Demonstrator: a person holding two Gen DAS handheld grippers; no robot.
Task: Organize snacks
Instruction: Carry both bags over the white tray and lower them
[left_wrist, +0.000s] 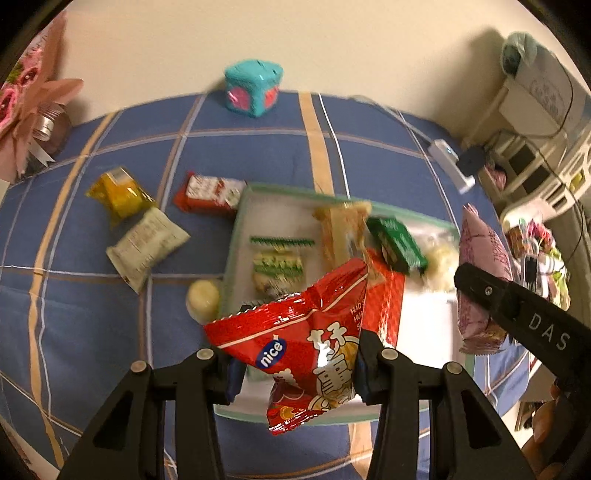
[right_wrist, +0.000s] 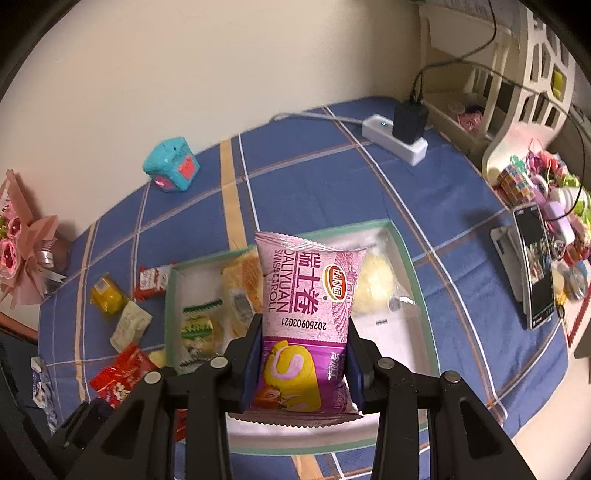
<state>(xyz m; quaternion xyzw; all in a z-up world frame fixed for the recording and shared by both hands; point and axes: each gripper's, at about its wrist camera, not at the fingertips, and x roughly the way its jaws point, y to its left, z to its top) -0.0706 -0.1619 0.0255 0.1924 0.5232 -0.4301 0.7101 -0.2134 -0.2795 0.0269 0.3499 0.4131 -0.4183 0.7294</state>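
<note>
I am gripping a red snack bag (left_wrist: 295, 343) between the fingers of my left gripper (left_wrist: 295, 373), its pads pressing on both sides of the crinkled packet, and I am holding it above the near left part of the white tray (left_wrist: 424, 325) with the green rim. My right gripper (right_wrist: 301, 365) is clenching a pink Swiss roll packet (right_wrist: 306, 306) upright over the same tray. Several snacks are lying inside the tray: a green and white wrapped sweet (left_wrist: 279, 266), a green packet (left_wrist: 399, 242) and a pale yellow bun (right_wrist: 376, 284). A yellow packet (left_wrist: 120, 195), a white packet (left_wrist: 147, 247) and a red bar (left_wrist: 210, 194) are lying on the blue checked cloth (left_wrist: 92, 314), left of the tray and well apart from it.
</note>
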